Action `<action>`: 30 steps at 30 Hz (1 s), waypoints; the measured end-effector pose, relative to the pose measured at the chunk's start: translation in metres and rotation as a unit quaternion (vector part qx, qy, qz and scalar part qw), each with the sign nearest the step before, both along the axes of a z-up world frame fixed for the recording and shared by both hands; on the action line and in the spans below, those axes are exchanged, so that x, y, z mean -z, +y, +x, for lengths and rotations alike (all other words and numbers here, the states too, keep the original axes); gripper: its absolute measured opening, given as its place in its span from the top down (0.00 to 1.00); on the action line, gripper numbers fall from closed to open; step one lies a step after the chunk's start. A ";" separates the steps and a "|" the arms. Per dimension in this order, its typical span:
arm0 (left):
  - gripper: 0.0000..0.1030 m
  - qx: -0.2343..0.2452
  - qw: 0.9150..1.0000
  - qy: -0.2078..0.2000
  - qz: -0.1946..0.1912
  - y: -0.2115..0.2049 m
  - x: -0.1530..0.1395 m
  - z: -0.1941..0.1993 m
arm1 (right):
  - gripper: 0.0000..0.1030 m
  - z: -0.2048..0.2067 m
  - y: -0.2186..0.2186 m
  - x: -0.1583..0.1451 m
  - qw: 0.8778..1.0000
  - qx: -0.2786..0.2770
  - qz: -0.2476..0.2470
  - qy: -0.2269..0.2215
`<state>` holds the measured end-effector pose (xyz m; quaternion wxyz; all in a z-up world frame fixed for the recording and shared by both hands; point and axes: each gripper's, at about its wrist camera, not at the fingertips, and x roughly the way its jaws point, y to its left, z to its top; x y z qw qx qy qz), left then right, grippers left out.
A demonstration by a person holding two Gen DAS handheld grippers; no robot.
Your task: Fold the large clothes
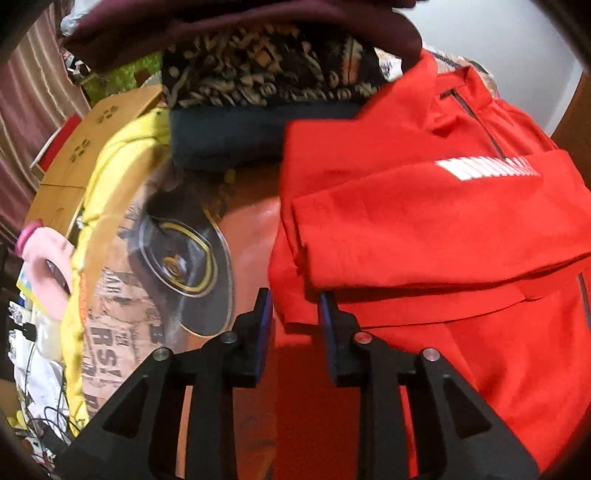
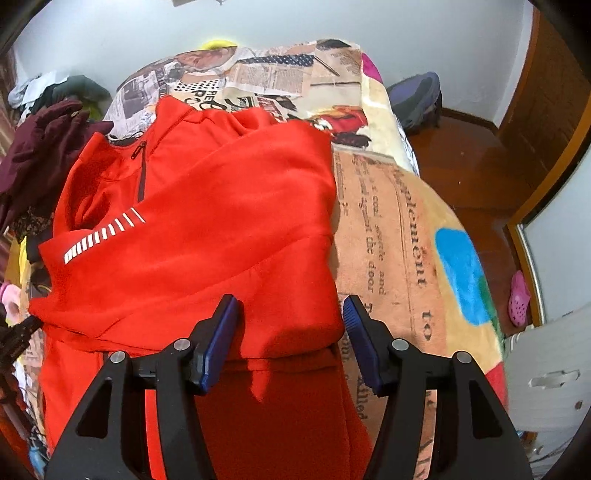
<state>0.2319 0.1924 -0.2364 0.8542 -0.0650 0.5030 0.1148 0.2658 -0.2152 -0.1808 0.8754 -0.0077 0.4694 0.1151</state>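
The left tongs (image 1: 295,302) stand spread, with nothing between the blue pads (image 1: 264,325); the gap looks onto the printed bed cover and the left edge of the red jacket (image 1: 424,229). The jacket's folded sleeve lies just ahead and to the right of them, its edge close to the right-hand pad, though contact cannot be told. Ahead and left of these tongs the blanket (image 1: 122,332) shows newspaper-style print, with a yellow cloth (image 1: 110,166) along its far left side. Straight ahead lies a stack of folded clothes (image 1: 258,110), a dark blue piece under a brown patterned one, with a maroon garment (image 1: 221,26) draped above.

The right tongs (image 2: 290,306) are also spread, holding nothing, poised over the jacket's right lower edge; the left pad sits above red cloth, the right pad above the blanket. The jacket lies on the bed ahead and left of them, a sleeve folded across its chest, with a dark zip and white reflective stripes (image 2: 103,236). Far right, a pink clog (image 2: 519,299) sits on the wooden floor (image 2: 472,162).
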 end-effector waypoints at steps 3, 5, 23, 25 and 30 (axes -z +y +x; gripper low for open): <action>0.56 0.003 1.000 -0.028 0.005 0.000 -0.022 -0.002 | 0.46 -0.001 0.003 -0.013 1.000 -0.008 -0.005 -0.018; 0.51 0.007 0.998 -0.061 0.010 -0.002 -0.043 -0.003 | 0.46 -0.001 0.005 -0.022 0.999 -0.014 -0.006 -0.031; 0.50 0.103 0.985 -0.138 0.013 -0.062 -0.082 0.103 | 0.46 0.070 0.089 -0.062 0.990 -0.116 -0.007 -0.082; 0.50 0.109 0.985 -0.135 0.015 -0.064 -0.078 0.118 | 0.46 0.088 0.105 -0.060 0.988 -0.128 -0.016 -0.084; 0.50 0.125 0.984 -0.125 0.007 -0.066 -0.067 0.153 | 0.46 0.127 0.140 -0.054 0.985 -0.157 -0.024 -0.073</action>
